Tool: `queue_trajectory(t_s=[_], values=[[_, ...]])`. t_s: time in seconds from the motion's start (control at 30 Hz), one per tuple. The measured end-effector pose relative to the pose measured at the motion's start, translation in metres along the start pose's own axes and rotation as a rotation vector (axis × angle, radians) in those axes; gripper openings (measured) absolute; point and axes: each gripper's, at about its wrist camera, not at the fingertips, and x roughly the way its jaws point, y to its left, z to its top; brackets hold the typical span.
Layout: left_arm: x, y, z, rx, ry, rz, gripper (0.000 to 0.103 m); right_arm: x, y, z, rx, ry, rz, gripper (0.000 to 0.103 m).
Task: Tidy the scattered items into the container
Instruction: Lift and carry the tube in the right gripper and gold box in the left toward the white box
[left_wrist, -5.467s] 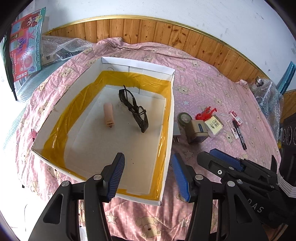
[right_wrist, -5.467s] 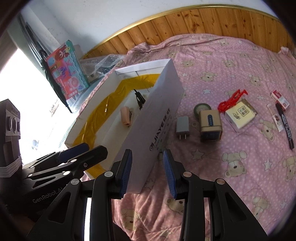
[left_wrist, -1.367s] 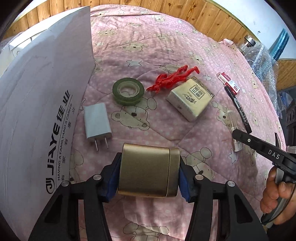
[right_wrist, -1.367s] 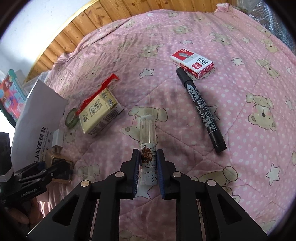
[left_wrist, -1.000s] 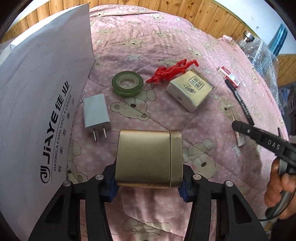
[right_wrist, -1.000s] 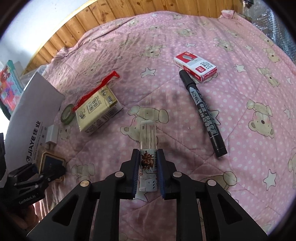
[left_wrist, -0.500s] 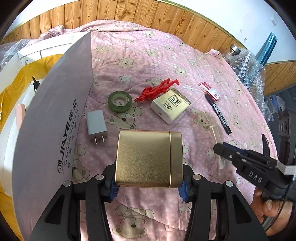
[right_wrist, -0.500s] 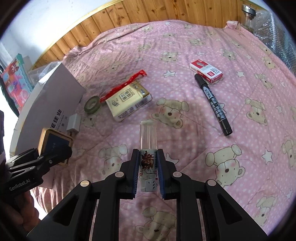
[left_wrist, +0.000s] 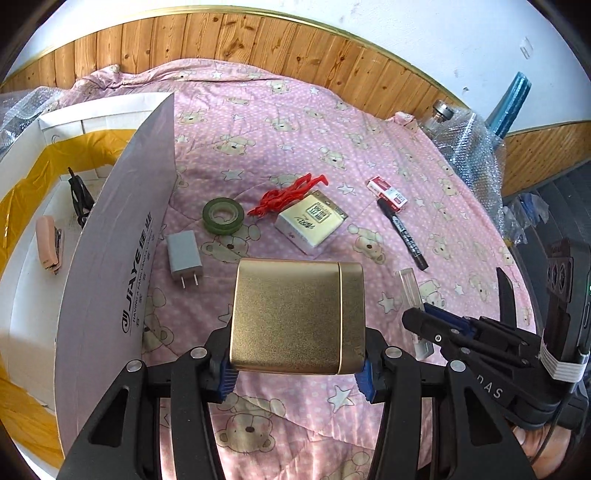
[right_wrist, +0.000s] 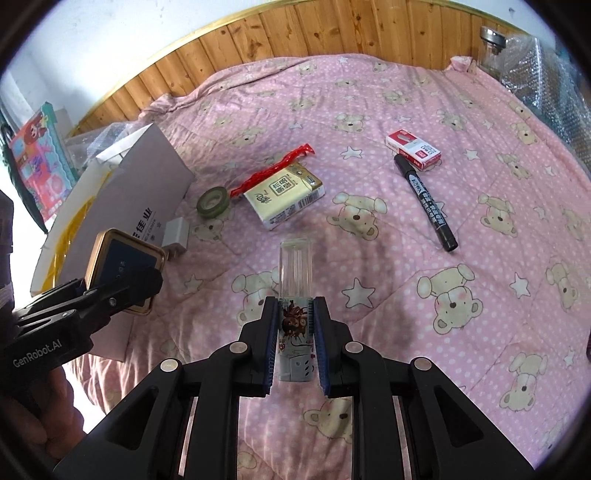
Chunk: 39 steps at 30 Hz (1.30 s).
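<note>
My left gripper (left_wrist: 295, 365) is shut on a gold tin (left_wrist: 295, 314), held above the pink bedspread just right of the white box (left_wrist: 118, 236). In the right wrist view the same tin (right_wrist: 122, 266) shows its dark blue face at the left. My right gripper (right_wrist: 295, 343) is shut on a clear-capped glue stick (right_wrist: 294, 295), lifted off the bed. Left on the bedspread are a green tape roll (left_wrist: 223, 215), a grey charger (left_wrist: 183, 256), a red clip (left_wrist: 286, 192), a tissue pack (left_wrist: 312, 222), a black marker (left_wrist: 402, 232) and a red staples box (left_wrist: 387, 189).
Inside the box lie black glasses (left_wrist: 79, 194) and a pink stapler (left_wrist: 48, 243). Bubble wrap and a glass jar (left_wrist: 441, 114) stand at the far right by the wooden wall panel. A colourful toy package (right_wrist: 37, 162) leans beyond the box. A hand (left_wrist: 535, 446) holds the right gripper.
Both grippers closed on their items and rose from the bed: the left lifted the gold tin, the right lifted the glue stick. Both views have pulled back and up.
</note>
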Motion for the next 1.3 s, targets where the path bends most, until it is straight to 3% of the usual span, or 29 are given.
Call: queue_trajectory(t_s=[0.33, 0.97, 1.3], values=[[-0.006, -0.013, 0.009, 0.027, -0.009, -0.052, 0.052, -0.037, 0.01, -0.005, 0.011, -0.061, -0.019, 0.019], [-0.087, -0.004, 0.001, 0.019, -0.154, -0.072, 0.052, -0.085, 0.059, -0.009, 0.001, -0.127, 0.036, 0.019], [-0.111, 0.001, -0.006, 0.002, -0.2, -0.069, 0.052, -0.102, 0.076, -0.01, -0.033, -0.156, 0.054, 0.019]])
